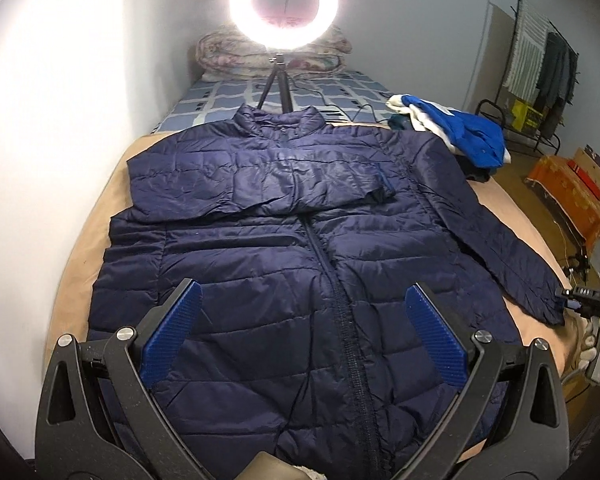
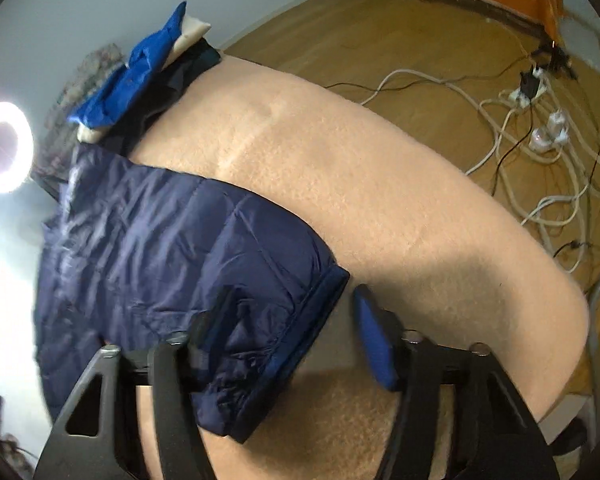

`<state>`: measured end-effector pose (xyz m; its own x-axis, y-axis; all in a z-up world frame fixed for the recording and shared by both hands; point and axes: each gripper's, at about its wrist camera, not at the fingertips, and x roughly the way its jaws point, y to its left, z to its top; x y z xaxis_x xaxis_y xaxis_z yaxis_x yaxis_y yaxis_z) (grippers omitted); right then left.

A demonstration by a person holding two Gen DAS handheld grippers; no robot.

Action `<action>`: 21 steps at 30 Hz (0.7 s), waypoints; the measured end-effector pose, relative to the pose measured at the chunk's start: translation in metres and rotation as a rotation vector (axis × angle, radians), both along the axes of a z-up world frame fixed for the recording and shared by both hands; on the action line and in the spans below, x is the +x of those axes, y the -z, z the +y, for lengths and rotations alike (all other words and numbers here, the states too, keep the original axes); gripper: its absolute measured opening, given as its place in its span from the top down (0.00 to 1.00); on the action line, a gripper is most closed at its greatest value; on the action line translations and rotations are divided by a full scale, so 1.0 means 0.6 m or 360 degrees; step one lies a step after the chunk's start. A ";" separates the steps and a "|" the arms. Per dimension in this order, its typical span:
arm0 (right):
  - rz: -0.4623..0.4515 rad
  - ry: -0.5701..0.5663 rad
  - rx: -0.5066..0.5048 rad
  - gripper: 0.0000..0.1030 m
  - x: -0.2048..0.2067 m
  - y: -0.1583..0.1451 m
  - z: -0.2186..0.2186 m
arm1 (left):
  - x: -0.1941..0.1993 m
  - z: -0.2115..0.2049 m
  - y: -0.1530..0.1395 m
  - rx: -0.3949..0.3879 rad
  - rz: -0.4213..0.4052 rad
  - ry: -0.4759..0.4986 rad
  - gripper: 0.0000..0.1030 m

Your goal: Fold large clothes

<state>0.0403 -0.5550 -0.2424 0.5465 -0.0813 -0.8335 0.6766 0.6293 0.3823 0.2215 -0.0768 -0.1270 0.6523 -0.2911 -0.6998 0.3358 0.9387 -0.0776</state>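
Jacket (image 1: pixel 300 216) lies zipped, one sleeve (image 1: pixel 260 176) folded across chest.

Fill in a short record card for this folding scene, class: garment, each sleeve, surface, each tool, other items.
garment: navy puffer jacket, spread front up, zipped
folded sleeve: sleeve lying across the chest
other sleeve: outstretched sleeve, its cuff between the right tool's fingers
surface: beige blanket
left tool: left tool, open above the jacket's lower front, holding nothing
right tool: right tool, jaws apart around the cuff, not yet pressing
other items: blue and white clothes; ring light
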 end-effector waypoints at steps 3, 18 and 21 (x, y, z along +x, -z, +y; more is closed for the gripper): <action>0.0058 -0.0047 -0.0100 0.90 0.011 -0.003 0.010 | 0.003 0.009 0.000 -0.0024 0.0011 -0.0031 0.00; -0.0431 -0.0313 -0.0350 0.93 0.058 -0.208 0.159 | 0.004 0.060 -0.039 -0.0099 -0.0086 -0.0146 0.00; -0.0533 -0.0467 -0.0359 0.93 0.089 -0.244 0.222 | 0.006 0.075 -0.042 -0.0131 -0.0093 -0.0180 0.00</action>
